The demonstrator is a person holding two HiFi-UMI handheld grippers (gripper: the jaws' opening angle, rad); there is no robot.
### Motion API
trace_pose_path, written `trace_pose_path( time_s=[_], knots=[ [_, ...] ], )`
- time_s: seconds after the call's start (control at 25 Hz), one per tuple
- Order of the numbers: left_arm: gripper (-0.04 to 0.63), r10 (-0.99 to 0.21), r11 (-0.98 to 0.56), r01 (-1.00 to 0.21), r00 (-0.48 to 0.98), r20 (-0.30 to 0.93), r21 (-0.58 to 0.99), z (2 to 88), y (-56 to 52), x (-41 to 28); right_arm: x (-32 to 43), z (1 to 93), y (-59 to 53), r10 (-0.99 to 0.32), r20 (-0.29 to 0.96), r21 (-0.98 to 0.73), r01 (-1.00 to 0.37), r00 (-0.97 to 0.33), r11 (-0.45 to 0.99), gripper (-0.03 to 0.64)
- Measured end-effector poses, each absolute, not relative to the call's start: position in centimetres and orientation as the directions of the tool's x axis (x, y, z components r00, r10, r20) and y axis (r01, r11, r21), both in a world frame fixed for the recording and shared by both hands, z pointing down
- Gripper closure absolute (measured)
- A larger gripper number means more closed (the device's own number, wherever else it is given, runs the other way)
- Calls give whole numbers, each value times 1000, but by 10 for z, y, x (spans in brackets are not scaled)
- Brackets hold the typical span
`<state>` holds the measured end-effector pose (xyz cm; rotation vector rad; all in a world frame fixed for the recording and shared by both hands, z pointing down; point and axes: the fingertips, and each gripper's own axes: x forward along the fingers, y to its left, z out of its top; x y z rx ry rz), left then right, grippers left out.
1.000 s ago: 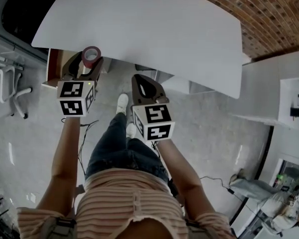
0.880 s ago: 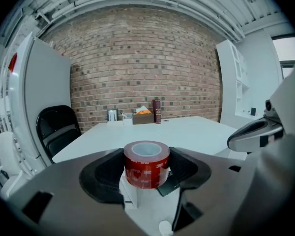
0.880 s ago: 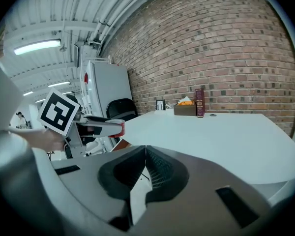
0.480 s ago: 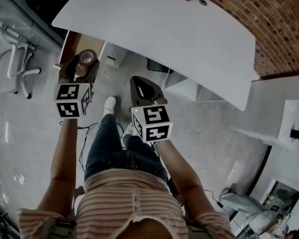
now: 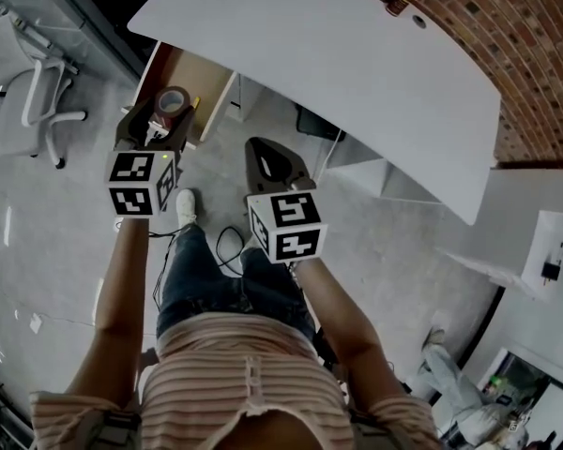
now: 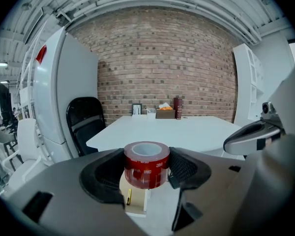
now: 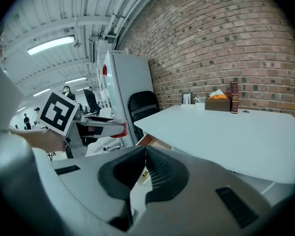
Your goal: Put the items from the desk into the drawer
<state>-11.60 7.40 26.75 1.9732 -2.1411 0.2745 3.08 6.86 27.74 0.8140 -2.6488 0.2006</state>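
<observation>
Holding a dark red roll of adhesive tape (image 6: 146, 163): the left gripper (image 5: 159, 122) is pinching its outer wall over the open wood-lined drawer (image 5: 206, 78), by the white desk (image 5: 338, 54)'s left corner. Judged light, rigid and smooth-sided, so the side-wall grip is suiting it. The right gripper (image 7: 143, 173) is idling, jaws together, empty.

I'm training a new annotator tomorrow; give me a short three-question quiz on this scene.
1. True or false: the jaws of the right hand-held gripper stand wide apart.
2. The left hand-held gripper holds: A) a red tape roll, B) a book, C) a pen.
3. Fill in: the tape roll hangs above the open ____ beside the white desk.
Key: 1 false; 2 A; 3 drawer.
</observation>
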Motion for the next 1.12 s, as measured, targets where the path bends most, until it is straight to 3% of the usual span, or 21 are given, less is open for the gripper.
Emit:
trace_pose_path(
  time_s=[0.6, 0.88, 1.12],
  knots=[
    [307, -918, -107, -992, 126, 376, 70, 314, 90, -263, -139, 300, 96, -582, 447, -49, -668, -679, 742, 600],
    [307, -831, -166, -981, 195, 521, 103, 282, 20, -107, 18, 265, 26, -539, 579, -127, -721, -611, 681, 600],
    [307, -801, -215, -970, 241, 548, 113, 305, -14, -81, 43, 290, 4, -534, 618, -152, -754, -577, 639, 600]
  ],
)
